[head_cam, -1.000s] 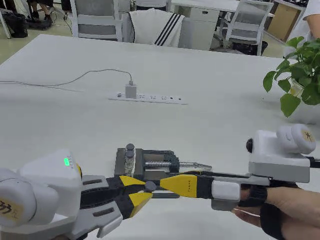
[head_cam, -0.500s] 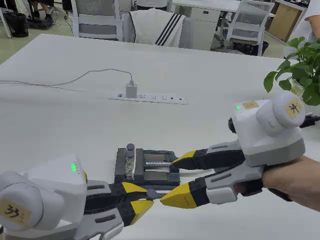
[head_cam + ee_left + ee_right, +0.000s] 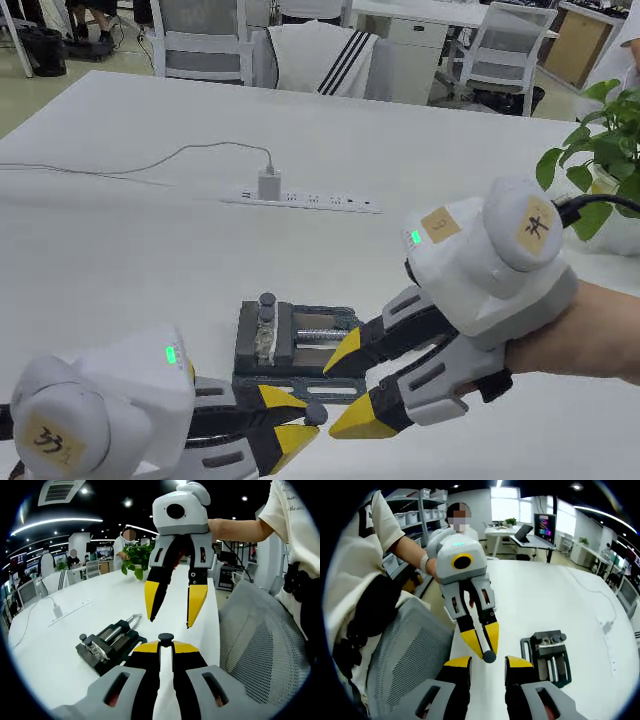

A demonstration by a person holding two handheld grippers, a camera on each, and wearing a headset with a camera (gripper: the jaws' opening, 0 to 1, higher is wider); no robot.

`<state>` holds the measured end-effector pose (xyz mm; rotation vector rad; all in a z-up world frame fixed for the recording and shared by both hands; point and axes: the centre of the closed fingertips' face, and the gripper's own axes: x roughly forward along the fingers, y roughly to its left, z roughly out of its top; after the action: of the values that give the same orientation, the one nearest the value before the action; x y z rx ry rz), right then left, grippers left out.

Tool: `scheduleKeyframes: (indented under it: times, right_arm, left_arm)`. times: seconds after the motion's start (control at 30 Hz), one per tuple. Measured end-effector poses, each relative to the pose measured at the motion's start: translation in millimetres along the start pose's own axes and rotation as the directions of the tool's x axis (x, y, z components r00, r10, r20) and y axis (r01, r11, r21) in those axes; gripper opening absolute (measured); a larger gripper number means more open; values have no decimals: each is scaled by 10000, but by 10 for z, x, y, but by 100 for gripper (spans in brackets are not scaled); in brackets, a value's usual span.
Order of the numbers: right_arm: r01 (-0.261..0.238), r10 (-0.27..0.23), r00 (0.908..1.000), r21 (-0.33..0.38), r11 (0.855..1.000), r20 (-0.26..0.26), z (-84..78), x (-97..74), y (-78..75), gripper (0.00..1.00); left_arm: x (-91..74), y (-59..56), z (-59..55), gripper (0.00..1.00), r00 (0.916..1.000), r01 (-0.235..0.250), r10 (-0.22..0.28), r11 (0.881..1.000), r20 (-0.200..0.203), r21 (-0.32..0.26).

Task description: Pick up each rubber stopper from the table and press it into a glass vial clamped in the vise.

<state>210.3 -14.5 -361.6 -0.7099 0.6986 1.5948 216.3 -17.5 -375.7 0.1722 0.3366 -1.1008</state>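
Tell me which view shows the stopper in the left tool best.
Right gripper view: the stopper stands out against the white table, pinched at the left tool's yellow tips. In the left gripper view its top peeks above those tips; in the head view it is small.

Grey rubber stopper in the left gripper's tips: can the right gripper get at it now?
Probably yes. The right gripper stands open and points at the small grey rubber stopper, which sticks out beyond the tips of the left gripper; nothing lies between them.
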Motion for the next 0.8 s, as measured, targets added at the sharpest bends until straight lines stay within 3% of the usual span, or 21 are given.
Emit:
scheduleKeyframes:
  times: [0.27,0.8]
  right_arm:
    - [-437,389,9956,-557,9975,-849,-73,75,37,15]
    - [-711,581,9885,-899,9934,-1394,-116,112,83,12]
  left_arm:
    - [28,-55,-19,4,9998,180,-179,9998,-108,115]
    - [38,-75,6,4,9996,257,-256,9994,-68,213]
